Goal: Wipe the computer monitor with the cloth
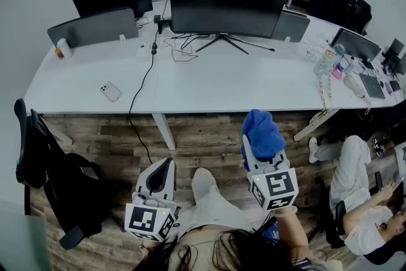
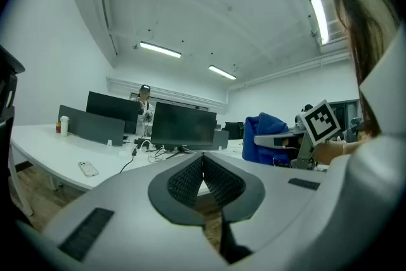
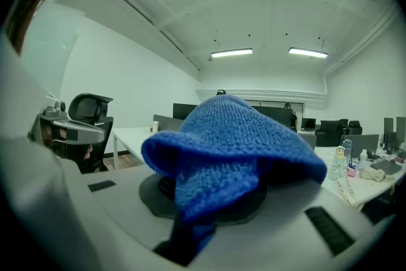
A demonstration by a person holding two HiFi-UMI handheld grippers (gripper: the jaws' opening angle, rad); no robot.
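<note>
No legible text, brand or no. anywhere. Bottle [image 1: 338,64] labels on worktop [image 1: 222,82] too small; marker cubes [image 1: 277,186] show b/w squares only.

The left gripper [image 1: 167,165] and right gripper [image 1: 259,152] share a pale grey moulded housing that tapers to two jaws. Dark ribbed pads [image 2: 221,182] line the inner faces. Each carries a marker cube [image 1: 150,219] printed with black-and-white squares. The person has long dark hair [image 1: 236,252] and wears light trousers [image 1: 206,197].

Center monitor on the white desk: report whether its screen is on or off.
Off or asleep: the monitor shows a uniformly black screen, with no image or glow.
</note>
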